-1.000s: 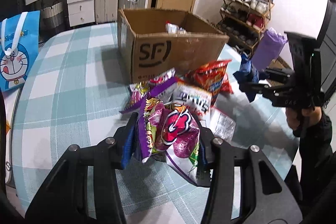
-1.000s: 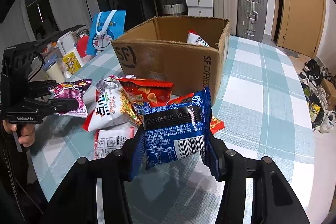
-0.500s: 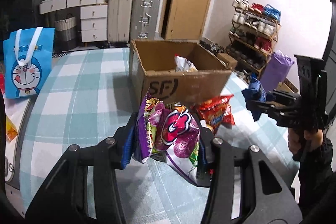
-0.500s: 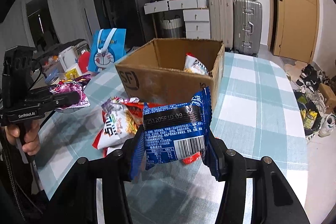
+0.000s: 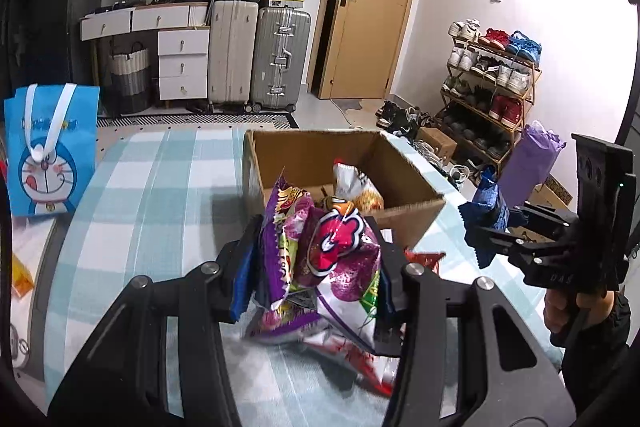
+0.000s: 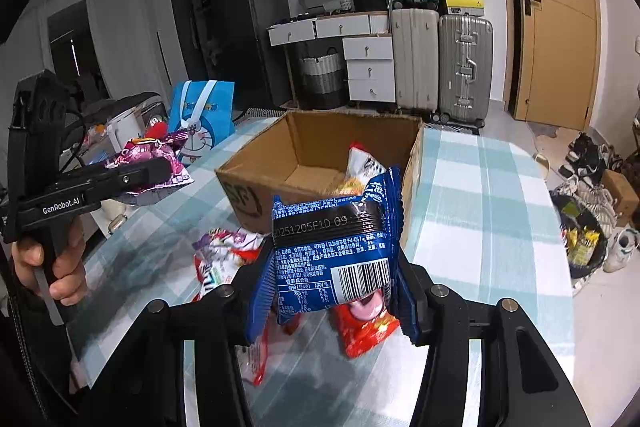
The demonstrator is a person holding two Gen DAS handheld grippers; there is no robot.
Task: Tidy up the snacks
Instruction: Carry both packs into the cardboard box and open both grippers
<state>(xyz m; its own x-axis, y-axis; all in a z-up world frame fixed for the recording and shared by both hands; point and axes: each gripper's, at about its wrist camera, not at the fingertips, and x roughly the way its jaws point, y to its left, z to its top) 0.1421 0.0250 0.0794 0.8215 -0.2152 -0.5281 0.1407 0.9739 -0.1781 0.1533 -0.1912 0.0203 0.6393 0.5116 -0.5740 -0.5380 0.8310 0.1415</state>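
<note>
A crumpled purple and pink snack bag (image 5: 320, 259) with a red flower-like mark stands upright, pinched at its sides in the left claw (image 5: 316, 287), raised off the desk (image 5: 152, 187). A blue snack packet (image 6: 332, 251), its back with barcode and printed date facing the camera, sits upright in the right claw (image 6: 332, 287), also off the desk. The open cardboard box (image 6: 320, 163) stands near the desk's middle with a white and orange bag (image 6: 360, 167) inside. Red and white packets (image 6: 224, 259) lie on the desk just before the box.
</note>
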